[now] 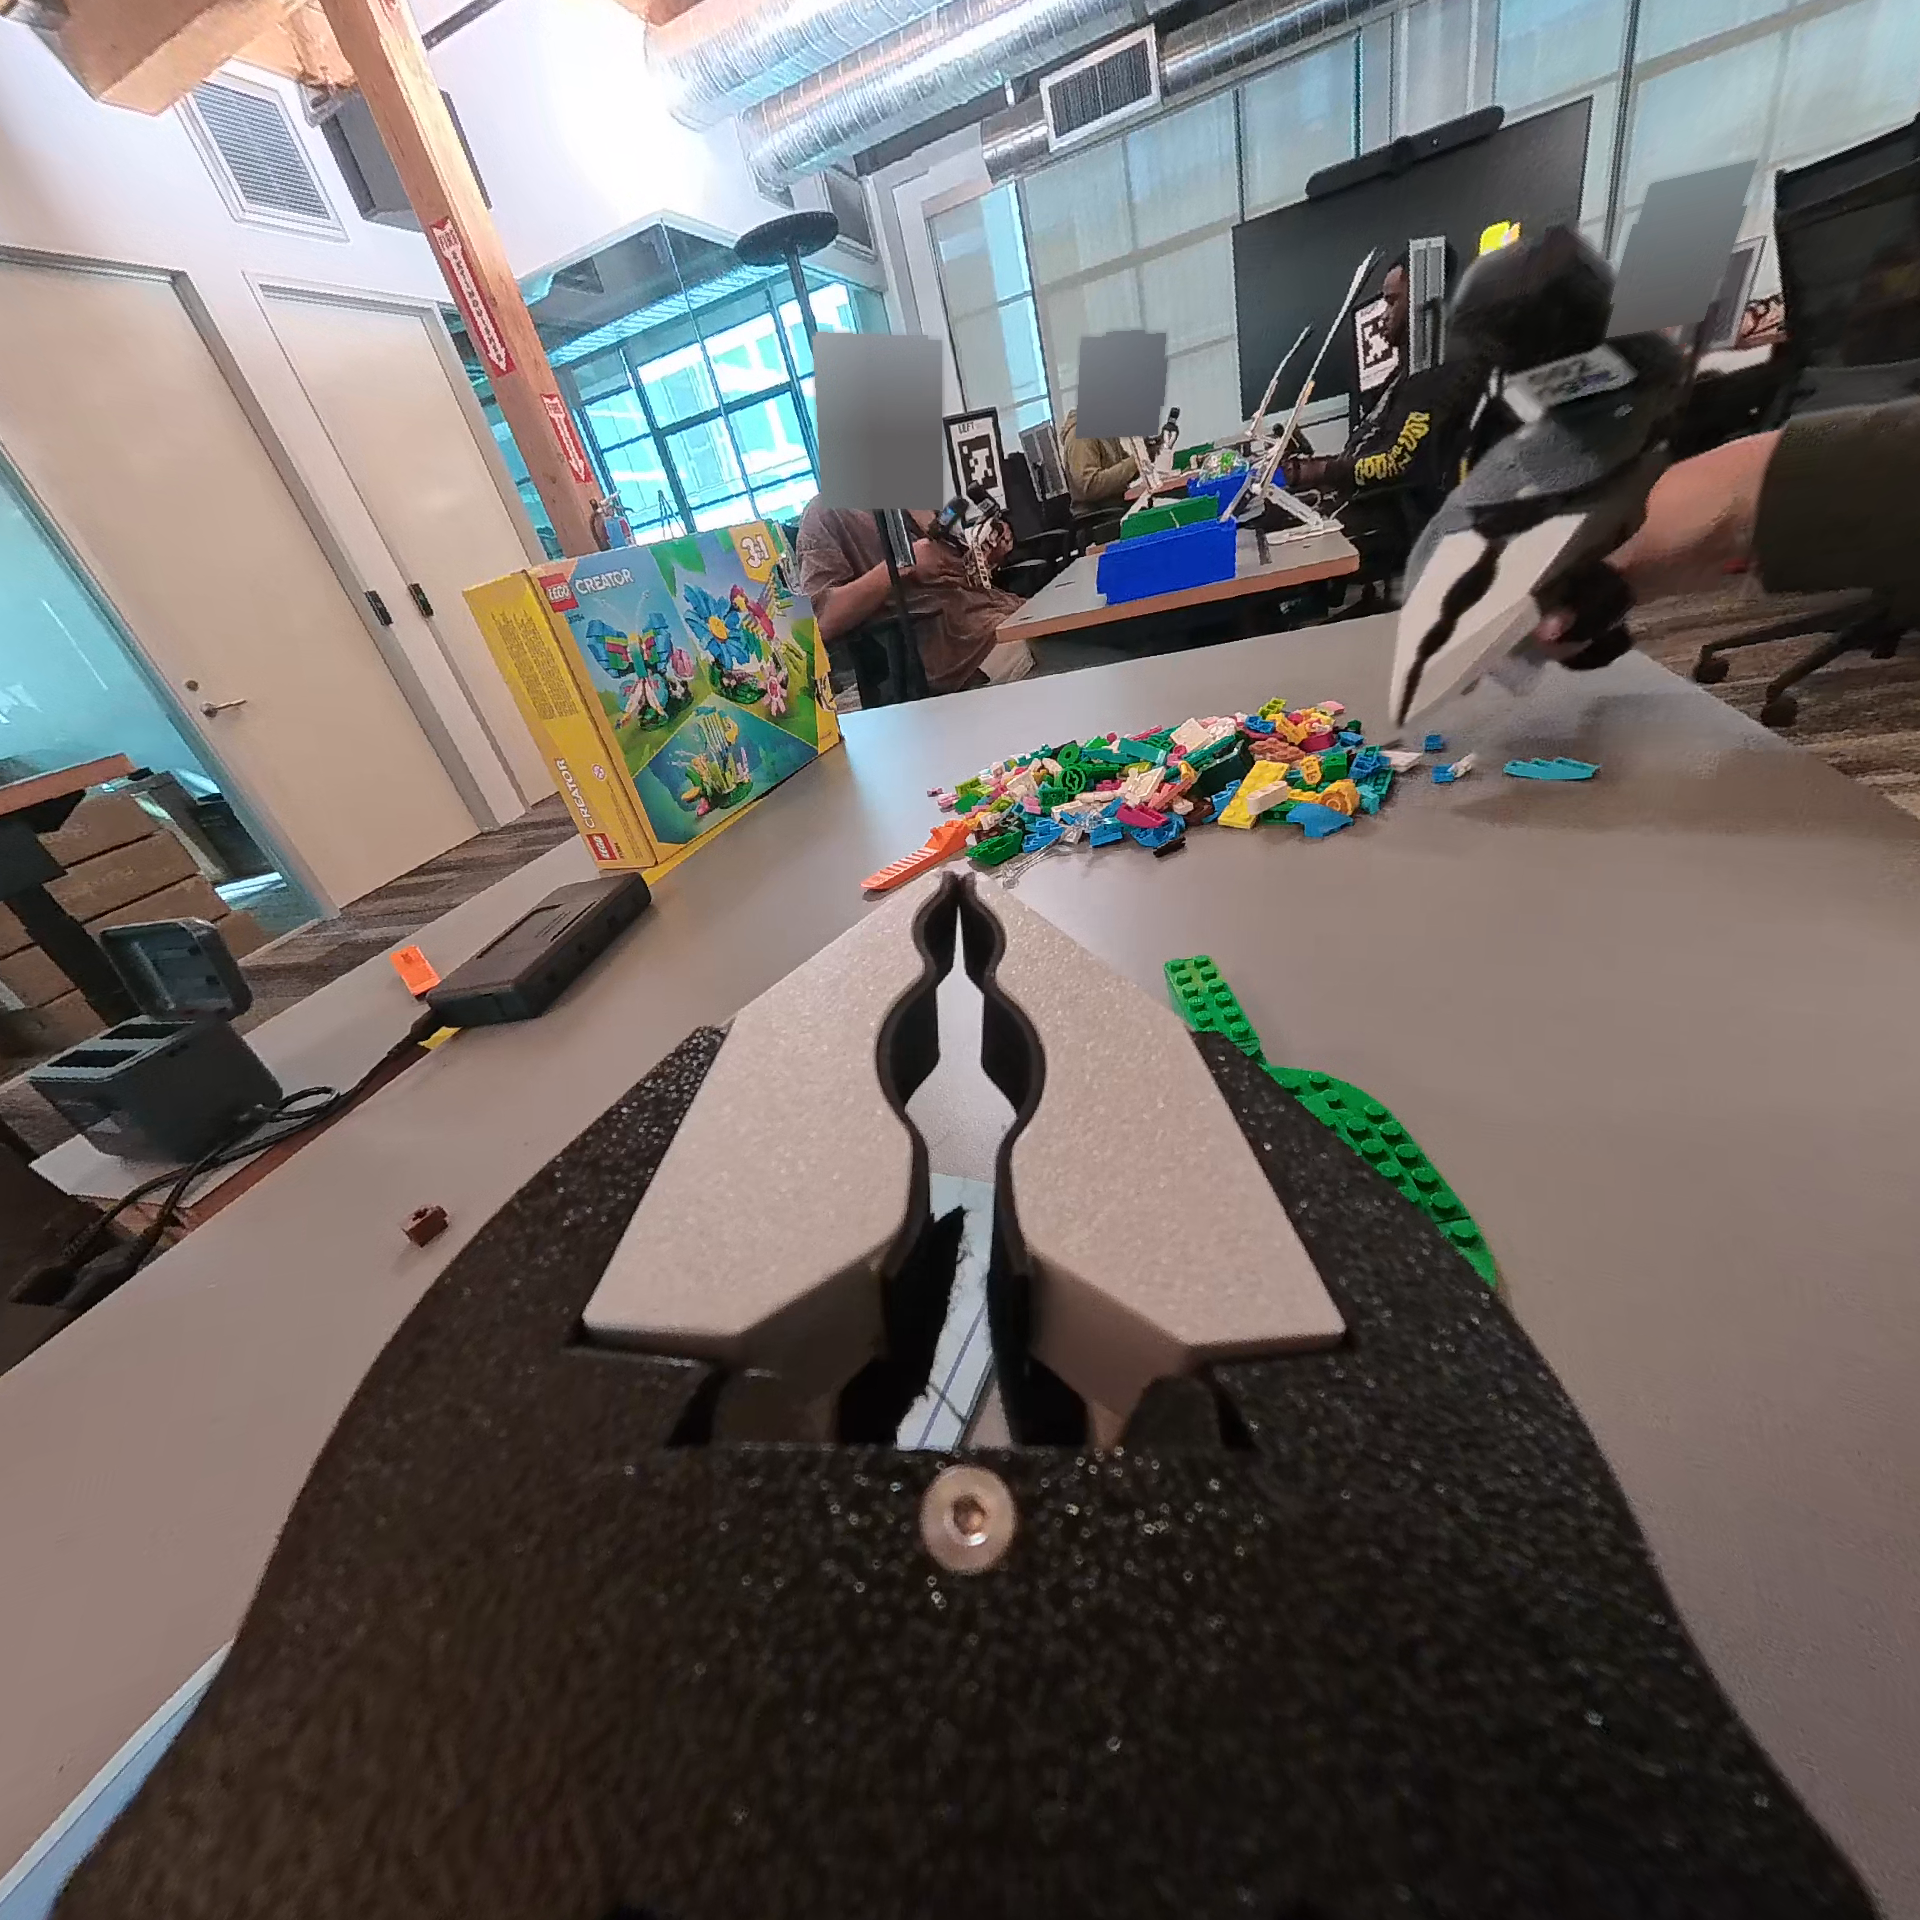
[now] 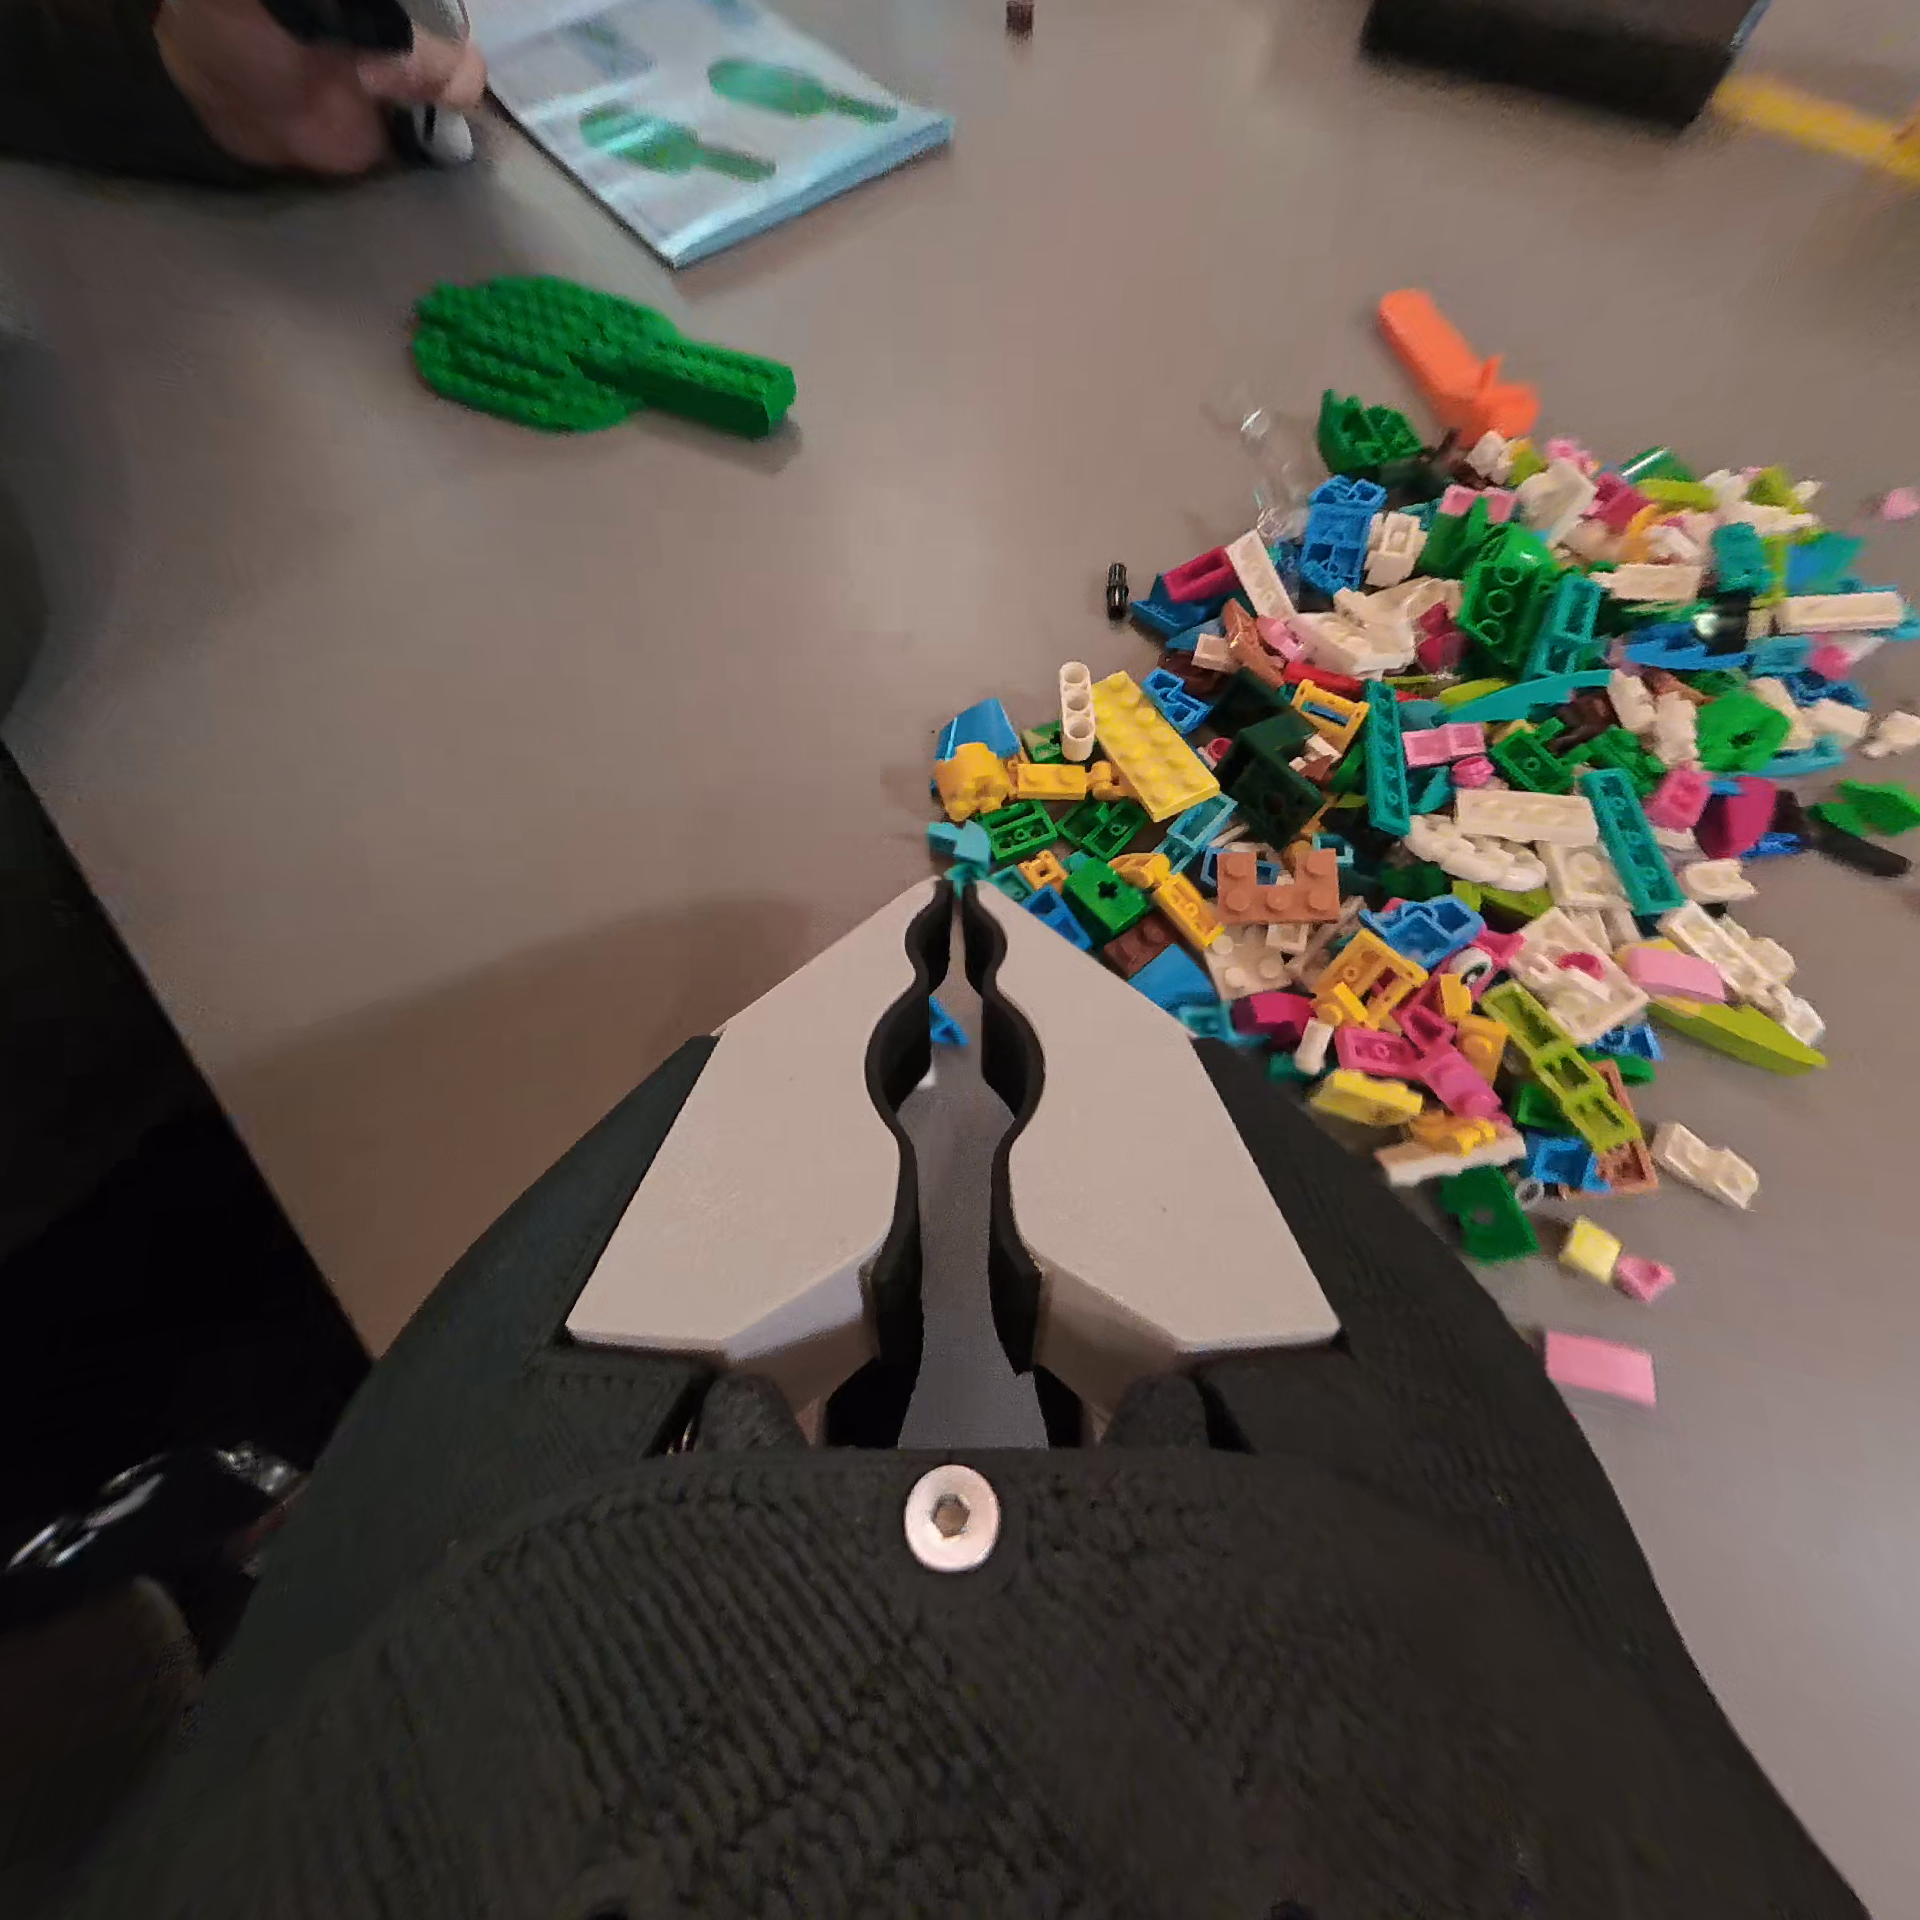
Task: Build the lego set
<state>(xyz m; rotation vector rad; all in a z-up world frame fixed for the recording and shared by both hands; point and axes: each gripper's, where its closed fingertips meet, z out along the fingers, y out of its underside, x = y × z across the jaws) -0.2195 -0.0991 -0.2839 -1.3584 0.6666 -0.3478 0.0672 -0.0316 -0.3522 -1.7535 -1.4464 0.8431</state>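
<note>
Left tool (image 1: pixel 958 883): tips nearly together, empty, low over grey worktop (image 1: pixel 1558 1143). Green plate assembly (image 2: pixel 582 358) flat beside it, instruction booklet (image 2: pixel 717 125) just beyond. Right tool (image 2: pixel 956 891): tips almost closed, holding nothing, at near edge of loose brick pile (image 2: pixel 1455 831). Judgement: bricks light, rigid, slick, prone to skid; pinch across flat sides, not studs.

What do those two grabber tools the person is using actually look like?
Both look alike. The left gripper and the right gripper each have two pale grey wedge-shaped fingers lined with wavy black pads, tapering to a narrow tip. They sit in a rough-textured black printed body with one silver hex screw in the middle. The person's arm behind the right gripper wears a dark sleeve.
</note>
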